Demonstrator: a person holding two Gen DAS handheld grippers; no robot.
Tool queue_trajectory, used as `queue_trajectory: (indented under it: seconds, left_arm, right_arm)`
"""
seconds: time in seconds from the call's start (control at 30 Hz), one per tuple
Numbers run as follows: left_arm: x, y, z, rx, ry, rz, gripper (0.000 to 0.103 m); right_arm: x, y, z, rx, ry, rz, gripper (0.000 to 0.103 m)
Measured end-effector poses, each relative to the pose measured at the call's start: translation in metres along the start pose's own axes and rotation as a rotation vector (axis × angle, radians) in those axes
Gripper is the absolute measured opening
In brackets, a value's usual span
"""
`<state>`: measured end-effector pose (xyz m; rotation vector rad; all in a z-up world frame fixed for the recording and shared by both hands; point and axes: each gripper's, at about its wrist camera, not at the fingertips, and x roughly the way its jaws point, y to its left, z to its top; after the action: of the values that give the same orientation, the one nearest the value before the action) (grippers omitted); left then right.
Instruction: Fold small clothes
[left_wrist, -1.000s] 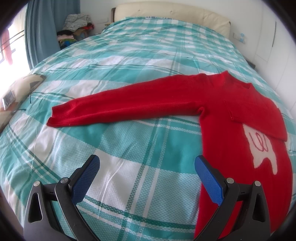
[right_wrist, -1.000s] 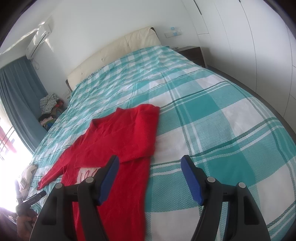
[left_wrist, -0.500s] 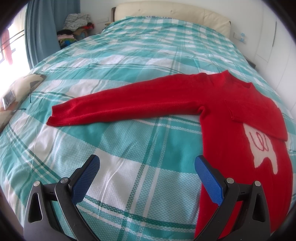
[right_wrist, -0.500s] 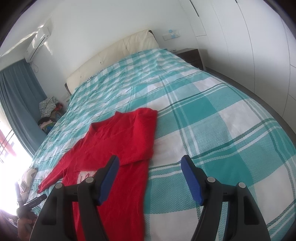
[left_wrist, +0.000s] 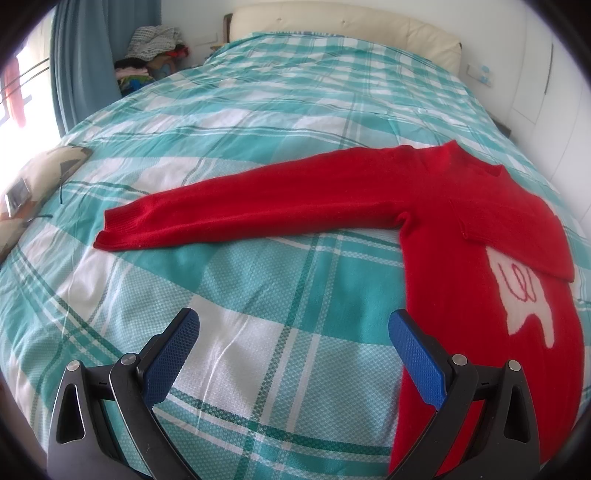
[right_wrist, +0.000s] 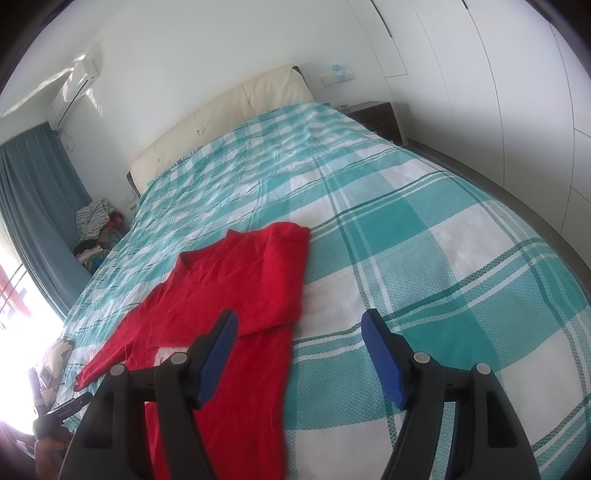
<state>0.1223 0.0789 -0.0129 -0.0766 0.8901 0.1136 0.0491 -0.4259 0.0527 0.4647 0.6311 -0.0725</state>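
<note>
Nothing on the bed has really moved since the earlier frames; only the right wrist view has tipped a touch, so the headboard sits a bit lower in it. Both hands hover in place.

Red sweater (left_wrist: 461, 229) lies flat on the teal plaid bedspread (left_wrist: 258, 295), face up, with a white patch on the chest. One sleeve is already folded across the body, ending in a neat straight edge in the right view. The other, long sleeve (left_wrist: 258, 206) is stretched out sideways, cuff well away from the body.

Left gripper (left_wrist: 293, 354) has its jaws wide apart with nothing between them, hanging over bare bedspread just beside the sweater's side edge. Right gripper (right_wrist: 299, 354) is also spread fairly wide and empty, above the sweater's near edge.

My guess on handling: soft, light knit, floppy, a bit grippy against the cotton so it'll drag rather than slide. I'd pinch the long sleeve near the cuff, where the ribbing gives a firmer bite, and carry it across the chest. Grab too much and you'll likely pick up bedspread as well.
</note>
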Motion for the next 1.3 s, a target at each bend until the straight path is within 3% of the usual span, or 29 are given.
queue_trajectory:
  seconds: [1.3]
  left_arm:
    - [0.003, 0.0018, -0.0021, 0.001, 0.009, 0.0, 0.103]
  right_arm:
    - [0.0008, -0.0031, -0.0016, 0.014, 0.002, -0.007, 0.069]
